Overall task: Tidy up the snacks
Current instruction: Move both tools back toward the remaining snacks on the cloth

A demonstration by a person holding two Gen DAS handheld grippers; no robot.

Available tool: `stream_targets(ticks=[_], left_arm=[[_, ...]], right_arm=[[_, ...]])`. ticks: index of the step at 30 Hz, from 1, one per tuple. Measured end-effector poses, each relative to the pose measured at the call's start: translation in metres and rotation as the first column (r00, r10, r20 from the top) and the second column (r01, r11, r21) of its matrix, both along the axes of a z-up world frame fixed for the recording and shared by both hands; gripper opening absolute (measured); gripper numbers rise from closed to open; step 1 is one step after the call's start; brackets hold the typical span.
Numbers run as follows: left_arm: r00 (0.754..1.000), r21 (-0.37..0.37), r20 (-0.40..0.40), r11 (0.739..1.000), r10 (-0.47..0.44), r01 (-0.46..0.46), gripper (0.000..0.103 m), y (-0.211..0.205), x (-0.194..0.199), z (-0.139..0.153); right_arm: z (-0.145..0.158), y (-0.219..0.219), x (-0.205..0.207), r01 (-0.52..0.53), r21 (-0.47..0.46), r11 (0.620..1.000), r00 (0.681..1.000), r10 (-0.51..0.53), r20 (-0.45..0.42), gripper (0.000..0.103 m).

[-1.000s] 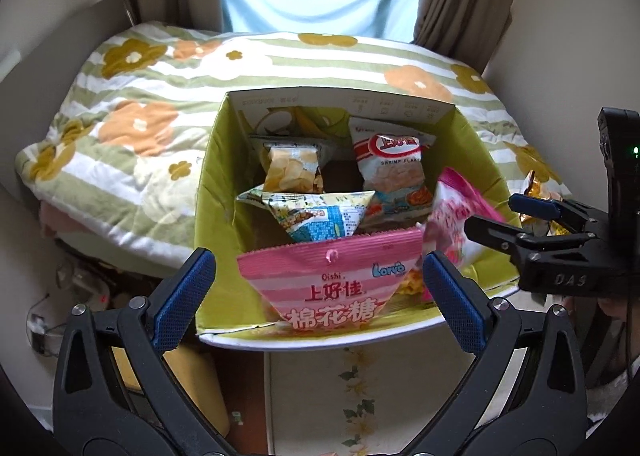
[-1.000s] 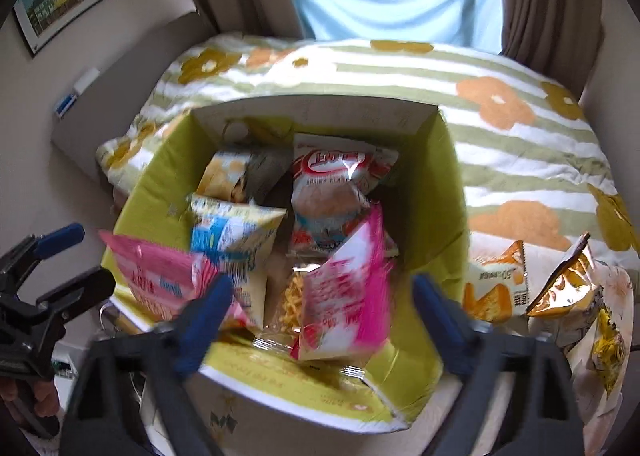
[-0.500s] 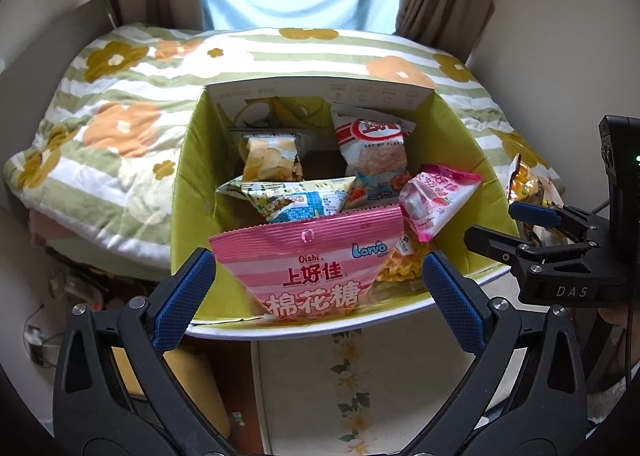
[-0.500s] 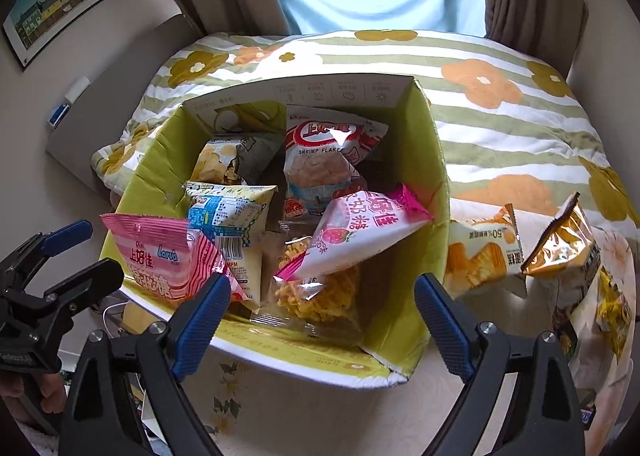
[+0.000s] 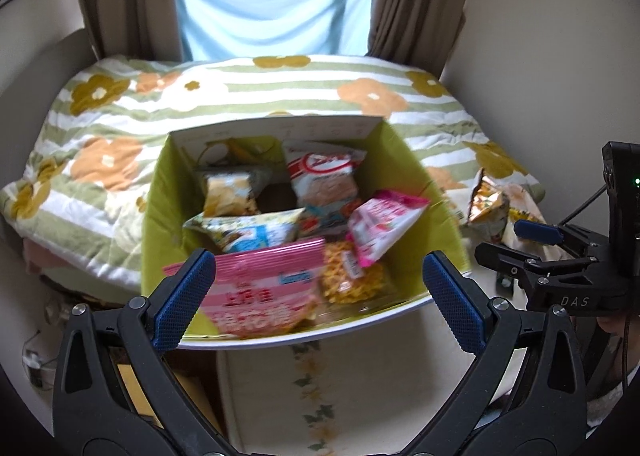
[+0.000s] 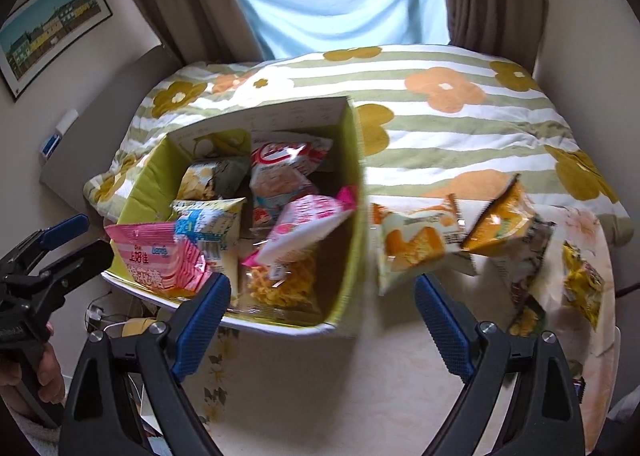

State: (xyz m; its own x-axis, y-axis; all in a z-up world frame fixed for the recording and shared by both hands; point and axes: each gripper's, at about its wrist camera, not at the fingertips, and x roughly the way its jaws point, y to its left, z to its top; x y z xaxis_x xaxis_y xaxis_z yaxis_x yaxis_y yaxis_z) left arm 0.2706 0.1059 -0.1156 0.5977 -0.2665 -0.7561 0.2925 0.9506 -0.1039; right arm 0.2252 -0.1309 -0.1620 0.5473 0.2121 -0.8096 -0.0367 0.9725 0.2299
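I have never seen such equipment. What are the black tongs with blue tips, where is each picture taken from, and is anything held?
There is no robot here. A person holds two hand tools, each with two jaws and a camera that looks forward along them.

The left gripper fills the bottom of its own picture; the right gripper fills the bottom of the other. Each view also shows the other tool at its edge.

Both pictures look down at a green box on a flowered blanket. Snack bags already lie in the box, among them a pink marshmallow bag. More bags, such as an orange and white bag, wait on the bed beside the box.

Both pairs of jaws stand open and hold nothing.
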Motion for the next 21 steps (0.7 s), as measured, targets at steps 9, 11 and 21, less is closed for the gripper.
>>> stream_targets(ticks=[9, 11, 21], left_arm=[[0.999, -0.034, 0.05, 0.999, -0.016, 0.017, 0.103, -0.088, -0.023, 0.019], [0.998, -0.037, 0.056, 0.999, -0.027, 0.029, 0.103, -0.106, -0.025, 0.02], [0.993, -0.037, 0.025, 0.992, -0.117, 0.117, 0.103, -0.222, -0.024, 0.004]], right_arm=[[0.021, -0.08, -0.033, 0.03, -0.011, 0.999, 0.998, -0.029, 0.047, 0.091], [0.024, -0.102, -0.04, 0.049, -0.012, 0.999, 0.997, -0.048, 0.057, 0.091], [0.026, -0.202, -0.064, 0.123, -0.026, 0.992, 0.99, -0.121, 0.077, 0.097]])
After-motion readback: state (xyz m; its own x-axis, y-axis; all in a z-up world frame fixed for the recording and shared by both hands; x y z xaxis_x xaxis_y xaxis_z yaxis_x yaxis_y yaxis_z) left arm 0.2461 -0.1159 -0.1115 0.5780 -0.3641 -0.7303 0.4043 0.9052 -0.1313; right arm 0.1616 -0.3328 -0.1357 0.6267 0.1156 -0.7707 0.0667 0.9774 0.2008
